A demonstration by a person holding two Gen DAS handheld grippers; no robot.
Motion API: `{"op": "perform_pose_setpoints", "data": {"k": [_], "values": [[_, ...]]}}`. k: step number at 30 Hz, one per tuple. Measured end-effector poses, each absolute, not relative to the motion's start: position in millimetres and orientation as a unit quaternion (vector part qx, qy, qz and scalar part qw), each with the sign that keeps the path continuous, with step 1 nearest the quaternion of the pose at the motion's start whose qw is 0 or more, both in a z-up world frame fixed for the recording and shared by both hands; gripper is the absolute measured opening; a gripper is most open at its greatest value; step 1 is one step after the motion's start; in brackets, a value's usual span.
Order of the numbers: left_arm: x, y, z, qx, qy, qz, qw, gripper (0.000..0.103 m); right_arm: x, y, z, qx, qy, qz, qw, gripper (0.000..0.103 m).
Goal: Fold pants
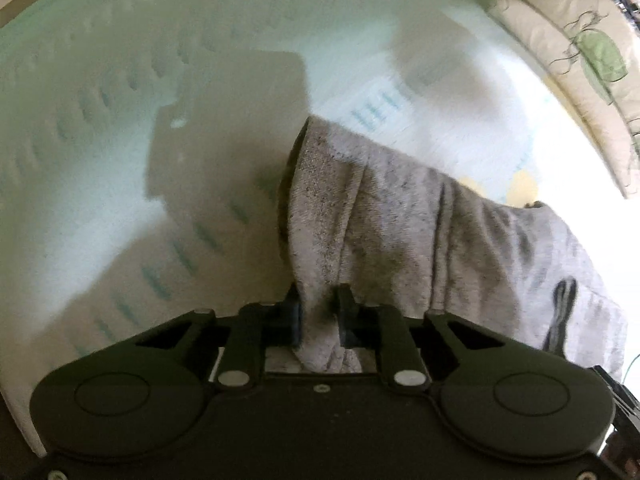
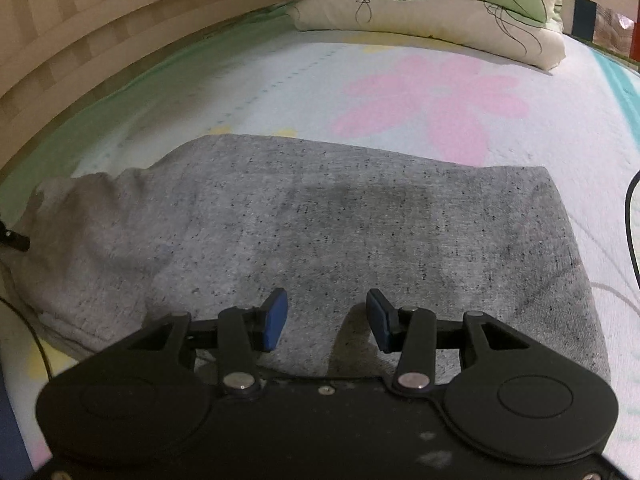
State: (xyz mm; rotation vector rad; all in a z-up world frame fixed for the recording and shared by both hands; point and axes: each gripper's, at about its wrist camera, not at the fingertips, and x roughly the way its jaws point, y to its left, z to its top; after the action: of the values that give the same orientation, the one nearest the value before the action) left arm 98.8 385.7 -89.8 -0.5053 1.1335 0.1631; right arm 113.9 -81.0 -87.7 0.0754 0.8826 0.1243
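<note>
We see through two fisheye lenses, each mounted just behind its tool and looking forward along the fingers. Our left wrist view sits behind the left tool (image 1: 318,312), tilted steeply down at the bed (image 1: 120,184), very close to the grey pants (image 1: 420,220), and blurred. Our right wrist view sits behind the right tool (image 2: 326,320), low and near, looking across the bed (image 2: 280,92) toward the pillows (image 2: 432,12) and slatted frame (image 2: 80,32). Both views share the pants (image 2: 320,232), the printed sheet and the leaf-patterned pillows (image 1: 592,56).
</note>
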Motion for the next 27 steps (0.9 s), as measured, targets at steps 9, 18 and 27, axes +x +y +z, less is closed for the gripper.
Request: {"op": "perform_pose_setpoints", "data": {"k": [9, 18, 27], "values": [[88.9, 360.8, -43.0, -0.207, 0.495, 0.065, 0.841, 0.018, 114.2, -85.1, -88.0, 0.037, 0.426, 0.059, 0.902, 0.046], [97.8, 315.4, -6.6, -0.173, 0.477, 0.039, 0.861, 0.018, 116.5, -75.1, -90.4, -0.006, 0.435, 0.054, 0.899, 0.046], [98.8, 302.0, 6.6, -0.164, 0.467, 0.015, 0.869, 0.018, 148.9, -17.1, -71.3, -0.022, 0.403, 0.112, 0.908, 0.046]]}}
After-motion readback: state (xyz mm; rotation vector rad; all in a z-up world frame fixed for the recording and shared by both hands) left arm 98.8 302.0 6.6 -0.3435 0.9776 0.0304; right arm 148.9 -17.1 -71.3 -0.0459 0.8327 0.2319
